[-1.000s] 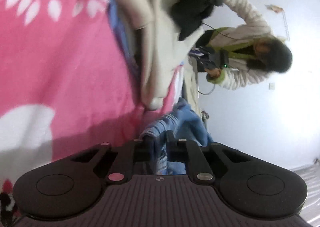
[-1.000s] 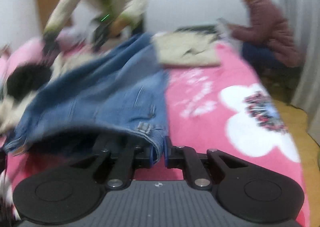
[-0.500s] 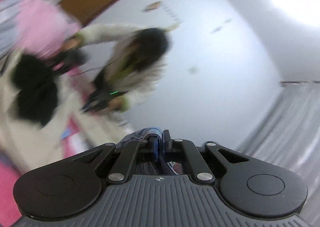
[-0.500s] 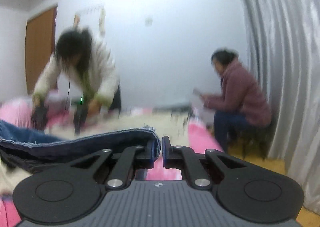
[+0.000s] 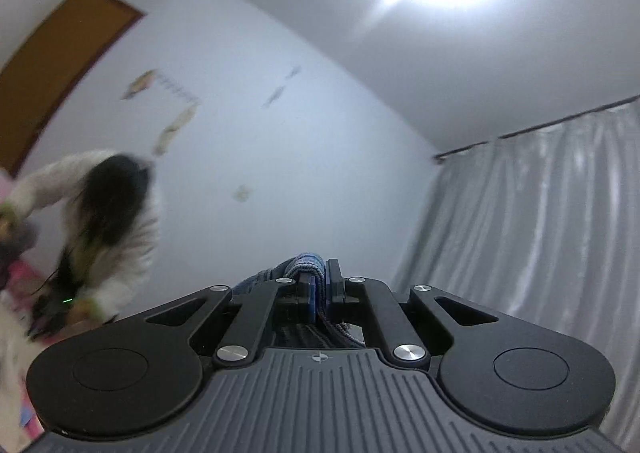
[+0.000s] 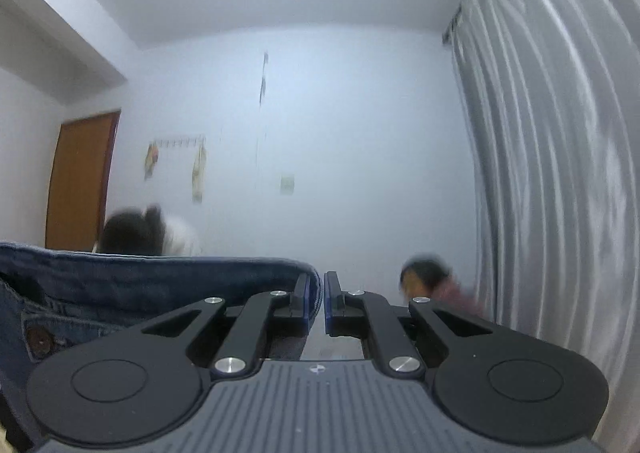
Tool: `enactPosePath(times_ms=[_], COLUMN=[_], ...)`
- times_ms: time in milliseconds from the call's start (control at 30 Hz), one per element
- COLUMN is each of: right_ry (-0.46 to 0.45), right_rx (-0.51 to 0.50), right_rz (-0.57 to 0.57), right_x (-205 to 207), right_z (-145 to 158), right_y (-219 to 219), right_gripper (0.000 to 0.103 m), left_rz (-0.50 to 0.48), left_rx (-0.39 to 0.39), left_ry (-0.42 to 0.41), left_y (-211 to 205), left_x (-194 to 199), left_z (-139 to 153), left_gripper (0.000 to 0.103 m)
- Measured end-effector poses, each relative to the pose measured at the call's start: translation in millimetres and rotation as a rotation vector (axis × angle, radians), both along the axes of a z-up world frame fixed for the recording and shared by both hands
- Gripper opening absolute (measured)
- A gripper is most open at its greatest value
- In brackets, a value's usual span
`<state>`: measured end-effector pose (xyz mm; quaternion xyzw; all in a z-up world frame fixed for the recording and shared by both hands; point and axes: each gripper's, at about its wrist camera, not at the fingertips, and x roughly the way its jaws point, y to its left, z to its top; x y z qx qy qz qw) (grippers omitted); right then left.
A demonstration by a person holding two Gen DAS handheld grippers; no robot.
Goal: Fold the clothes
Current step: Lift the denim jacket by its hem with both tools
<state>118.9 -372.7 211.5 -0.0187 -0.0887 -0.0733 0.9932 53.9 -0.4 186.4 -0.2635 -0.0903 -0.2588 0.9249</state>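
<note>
Two grippers, left (image 5: 319, 285); right (image 6: 316, 293), raised, pinching jeans (image 6: 120, 285)

Blue denim jeans (image 6: 120, 285) held aloft, waistband edge stretched level, button visible at left; bunched hem (image 5: 306, 263) pinched.

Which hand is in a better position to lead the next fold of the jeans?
Probably the right: its tongs pinch the jeans at the waistband edge, clearly visible. The left tongs hold a bunched part.
</note>
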Motion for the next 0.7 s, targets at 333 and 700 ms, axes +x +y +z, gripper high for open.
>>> enactPosePath(times_ms=[333, 700], right_ry=[0.109, 0.445], right_rx=[0.072, 0.295], right_rz=[0.217, 0.804], right_x=[-53.8, -55.0], right_z=[108.8, -92.4], right_y=[-56.5, 14.1], right_gripper=[0.004, 0.065], left_rz=[-0.078, -0.252], left_rx=[0.155, 0.294], left_ry=[0.072, 0.279], left_y=[-38.1, -48.0], left_x=[32.9, 63.1], left_z=[36.4, -49.3], left_gripper=[0.002, 0.002])
